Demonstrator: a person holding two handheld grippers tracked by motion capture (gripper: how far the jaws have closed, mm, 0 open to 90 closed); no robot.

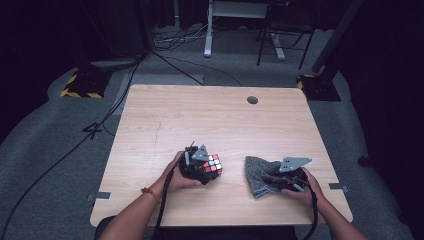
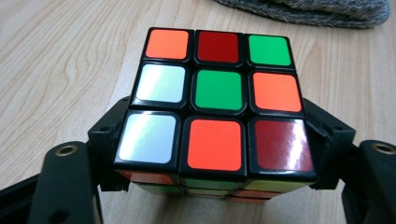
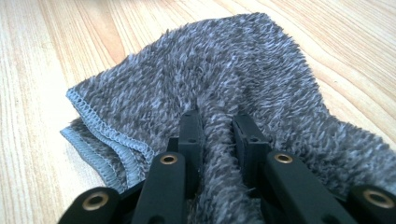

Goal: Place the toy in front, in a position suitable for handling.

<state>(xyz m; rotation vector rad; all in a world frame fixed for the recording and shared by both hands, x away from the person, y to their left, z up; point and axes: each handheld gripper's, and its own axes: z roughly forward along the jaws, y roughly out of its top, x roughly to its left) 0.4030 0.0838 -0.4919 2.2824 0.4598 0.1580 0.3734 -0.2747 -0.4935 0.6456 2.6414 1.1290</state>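
Observation:
A scrambled colour cube (image 1: pixel 215 164) rests on the wooden table (image 1: pixel 200 115) near its front edge, left of centre. My left gripper (image 1: pixel 208 169) is shut on it. In the left gripper view the two black jaws press on the lower side edges of the cube (image 2: pixel 217 100), whose top face shows orange, red, green and white tiles. A folded grey fuzzy cloth (image 1: pixel 257 174) lies to the right of the cube. My right gripper (image 1: pixel 274 181) is shut on a raised fold of that cloth (image 3: pixel 224 70), pinched between the jaws of the right gripper (image 3: pixel 218 126).
A round dark cable hole (image 1: pixel 252 100) sits near the table's far edge. Beyond the table, on the grey floor, are cables, a white desk leg (image 1: pixel 207 35) and stand bases with yellow-black tape (image 1: pixel 80 87).

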